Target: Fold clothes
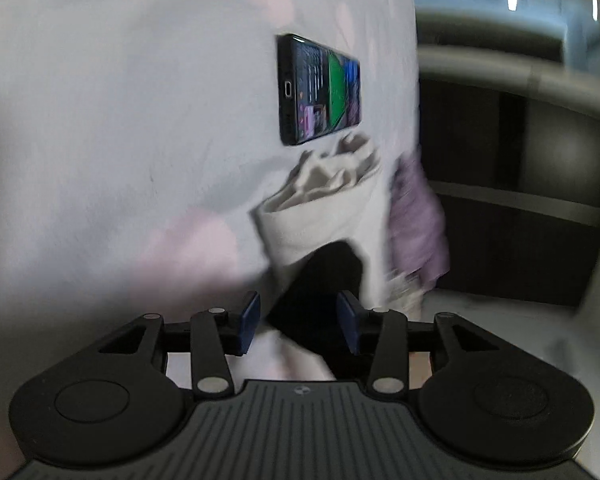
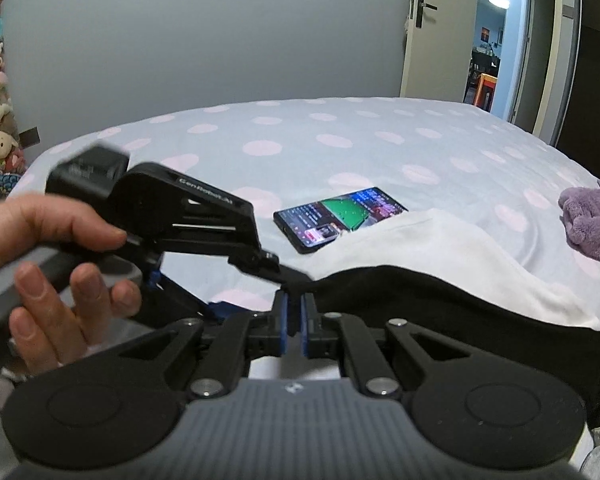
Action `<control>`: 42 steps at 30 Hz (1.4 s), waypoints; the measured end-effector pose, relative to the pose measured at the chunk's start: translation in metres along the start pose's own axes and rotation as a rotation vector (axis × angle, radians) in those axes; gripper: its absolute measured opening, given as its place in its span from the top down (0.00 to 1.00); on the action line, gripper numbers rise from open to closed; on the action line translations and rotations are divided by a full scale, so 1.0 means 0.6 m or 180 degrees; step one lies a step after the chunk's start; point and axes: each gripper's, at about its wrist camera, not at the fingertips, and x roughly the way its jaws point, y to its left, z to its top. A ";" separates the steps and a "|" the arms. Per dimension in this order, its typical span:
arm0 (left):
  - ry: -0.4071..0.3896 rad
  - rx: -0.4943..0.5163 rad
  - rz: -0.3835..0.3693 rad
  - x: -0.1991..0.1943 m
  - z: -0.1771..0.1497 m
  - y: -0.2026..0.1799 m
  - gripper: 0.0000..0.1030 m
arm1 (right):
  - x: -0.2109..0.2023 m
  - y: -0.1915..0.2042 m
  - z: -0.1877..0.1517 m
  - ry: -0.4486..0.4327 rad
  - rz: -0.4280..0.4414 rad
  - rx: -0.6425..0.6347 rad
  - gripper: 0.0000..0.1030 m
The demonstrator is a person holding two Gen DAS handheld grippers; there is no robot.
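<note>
The black garment [image 2: 440, 300] lies on the bed [image 2: 260, 136] partly over a white cloth [image 2: 440, 236], and the right claw [image 2: 294, 316] is clenched on its near edge. The left claw [image 1: 299, 322] is released, with its jaws spread on both sides of the black fabric. The phone [image 2: 340, 218] lies just beyond the cloths, so I think that a pull could drag the white cloth and push the phone.

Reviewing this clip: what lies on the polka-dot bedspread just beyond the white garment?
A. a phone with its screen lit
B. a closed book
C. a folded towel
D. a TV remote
A: a phone lies flat on the bedspread with its screen lit, its near edge tucked behind the white garment.
</note>
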 end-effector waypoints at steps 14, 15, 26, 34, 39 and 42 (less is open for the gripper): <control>0.0130 0.2150 0.0215 0.061 -0.072 -0.300 0.98 | -0.087 -0.054 0.045 -0.0267 -0.0076 0.0044 0.93; 0.0211 0.2413 0.0246 0.073 -0.092 -0.336 0.98 | -0.103 -0.063 0.052 -0.0319 -0.0068 0.0038 0.93; 0.1346 0.3348 0.0301 0.270 -0.311 -0.542 0.98 | -0.359 -0.270 0.048 -0.0623 0.0026 0.0449 0.93; 0.2499 0.4239 0.0511 0.449 -0.598 -0.540 0.98 | -0.526 -0.398 -0.114 -0.0560 -0.0190 0.1869 0.93; 0.2842 0.4497 0.0795 0.539 -0.736 -0.423 0.98 | -0.592 -0.424 -0.274 -0.0422 -0.0552 0.2559 0.93; 0.3046 0.4645 0.0878 0.569 -0.807 -0.349 0.98 | -0.613 -0.426 -0.370 -0.0314 -0.0734 0.3002 0.93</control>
